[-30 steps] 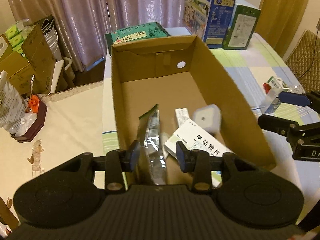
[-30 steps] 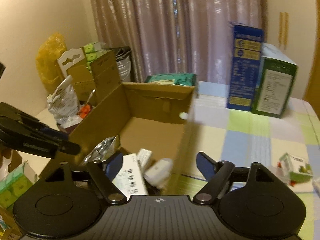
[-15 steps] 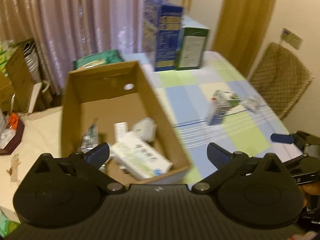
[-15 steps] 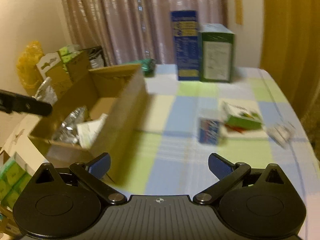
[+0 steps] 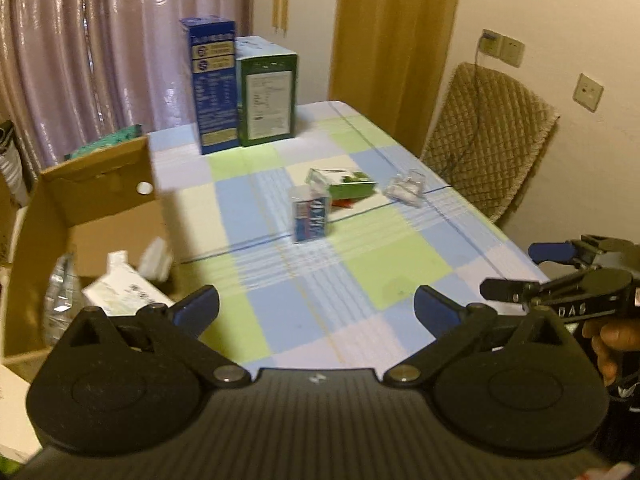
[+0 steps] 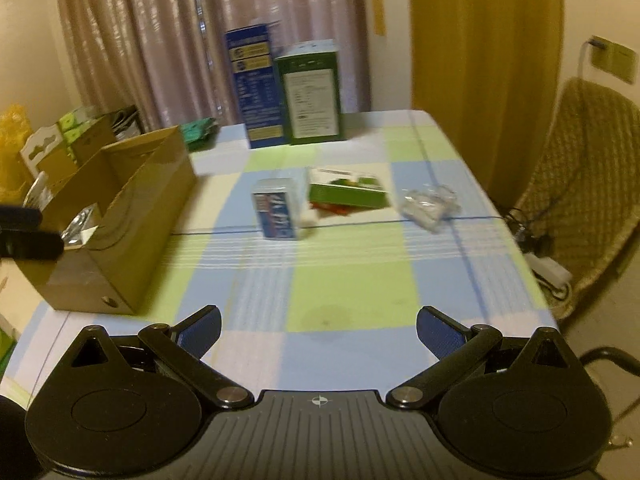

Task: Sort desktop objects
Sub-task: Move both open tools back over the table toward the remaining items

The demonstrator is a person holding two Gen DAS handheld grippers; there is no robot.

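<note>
**Both grippers empty, three items left on the cloth**

Left wrist view shows the left gripper (image 5: 316, 304) with jaws spread wide, nothing between them; the right gripper (image 6: 318, 328) is equally wide and empty. This looks like the reach for the next pick. Beside the cardboard box (image 6: 132, 216), which already holds packets, remain a blue-and-white carton (image 6: 276, 208) standing upright, a green box (image 6: 348, 192) just behind it, and a clear wrapper (image 6: 428, 204) nearby. The carton stands nearest, so it probably goes first. Two tall cartons (image 6: 288, 92) stand at the table's (image 6: 348, 292) far edge, clear of the path.
</note>
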